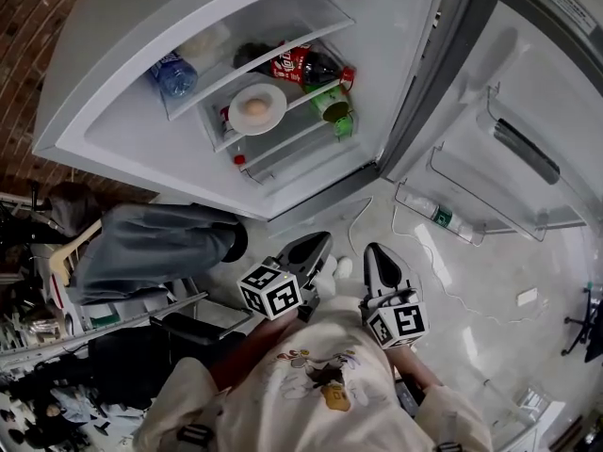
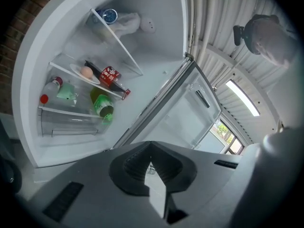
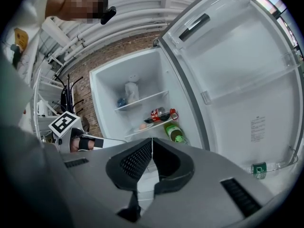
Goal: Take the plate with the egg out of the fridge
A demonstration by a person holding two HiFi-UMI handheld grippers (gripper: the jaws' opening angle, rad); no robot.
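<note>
Pointing at the open fridge [image 1: 122, 83], left tongs [image 1: 320, 241] and right tongs [image 1: 374, 250] are fully closed, holding nothing; plate [image 1: 274, 101] with egg [image 1: 253, 107] sits well ahead, inside.

The fridge [image 1: 122, 130] is showing a smooth, glossy white plastic lining, its clear shelf [image 2: 121, 49] glinting like glass or hard plastic. The white plate [image 1: 273, 111] is gleaming like glazed ceramic beneath a matt, pale-brown egg [image 1: 253, 107]. The cola bottle [image 1: 300, 64] and green bottle [image 1: 334, 111] are shining as glossy plastic. The floor [image 1: 471, 281] is reflecting light like polished marble tile, while the brick wall [image 1: 33, 26] is looking rough and matt. The left gripper [image 1: 311, 245] and right gripper [image 1: 377, 257] are presenting matt grey plastic shells, their dark pads [image 3: 135, 159] looking ribbed and rubbery. The person's cream sweatshirt [image 1: 311, 384] is reading as soft cloth.
</note>
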